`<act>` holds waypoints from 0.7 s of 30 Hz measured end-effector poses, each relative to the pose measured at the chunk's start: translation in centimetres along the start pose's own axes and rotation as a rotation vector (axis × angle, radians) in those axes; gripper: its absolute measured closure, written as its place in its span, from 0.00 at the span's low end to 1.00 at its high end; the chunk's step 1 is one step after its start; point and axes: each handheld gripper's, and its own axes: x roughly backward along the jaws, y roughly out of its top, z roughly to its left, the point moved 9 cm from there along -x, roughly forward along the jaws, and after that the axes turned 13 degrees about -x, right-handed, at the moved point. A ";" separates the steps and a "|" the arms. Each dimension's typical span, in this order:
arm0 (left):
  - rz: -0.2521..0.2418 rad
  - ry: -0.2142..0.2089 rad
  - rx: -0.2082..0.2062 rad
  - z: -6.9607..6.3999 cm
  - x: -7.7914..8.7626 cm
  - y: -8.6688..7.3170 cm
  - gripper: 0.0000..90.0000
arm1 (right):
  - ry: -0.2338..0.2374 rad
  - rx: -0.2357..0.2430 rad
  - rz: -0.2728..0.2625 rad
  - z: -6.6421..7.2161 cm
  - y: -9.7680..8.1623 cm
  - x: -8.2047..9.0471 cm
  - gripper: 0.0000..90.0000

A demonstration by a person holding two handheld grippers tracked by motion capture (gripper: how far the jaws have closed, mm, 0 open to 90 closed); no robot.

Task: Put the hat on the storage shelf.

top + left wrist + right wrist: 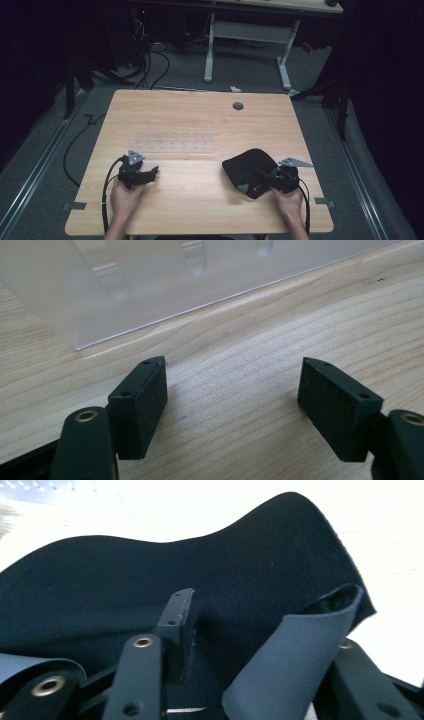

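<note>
**Ana:** Black mouse pad [248, 167], soft fabric on top with a grey rubbery underside, is lying on the pale wooden surface [200, 120] right in front of the right tongs [264, 181], isn't it?

**Ben:** Yes. Its near edge is curling up, showing the grey underside [295, 655], and that lifted flap is sitting between the jaws of the right tongs in the right gripper view.

**Ana:** Are those jaws clamping it?

**Ben:** They are standing partly closed around the curled edge. One jaw is lying against the black top, the other is sitting behind the grey flap. Whether the pads are truly pressing, I cannot tell.

**Ana:** And the left tongs [232, 390]?

**Ben:** Jaws wide apart, nothing between them, hovering low over bare wood. A clear flat plastic sheet [150, 285] with small raised marks is lying just ahead of them.

**Ana:** How are the two tongs sitting?

**Ben:** Well apart, each in a hand at the near edge.
</note>
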 end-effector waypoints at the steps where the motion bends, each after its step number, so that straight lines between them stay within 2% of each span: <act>1: 0.000 0.000 0.000 0.0 0.0 0.0 0.32 | 0.007 -0.001 -0.001 0.0 0.0 0.0 0.69; 7: 0.000 -0.001 0.001 0.0 0.0 0.0 0.31 | 0.047 -0.016 -0.014 0.0 -0.2 0.1 0.78; 8: 0.000 -0.001 0.001 0.0 0.0 0.0 0.31 | 0.067 -0.025 -0.015 0.1 -0.2 0.2 0.82; 13: 0.000 -0.001 0.001 0.0 0.0 0.0 0.31 | 0.084 -0.026 -0.016 0.3 -0.3 0.6 0.88; 16: 0.000 -0.001 0.000 0.0 0.0 0.0 0.31 | 0.096 -0.013 -0.016 0.4 -0.3 0.7 0.90; 21: 0.000 -0.001 0.000 0.0 0.0 0.0 0.31 | 0.116 -0.018 -0.017 0.5 -0.3 1.0 0.92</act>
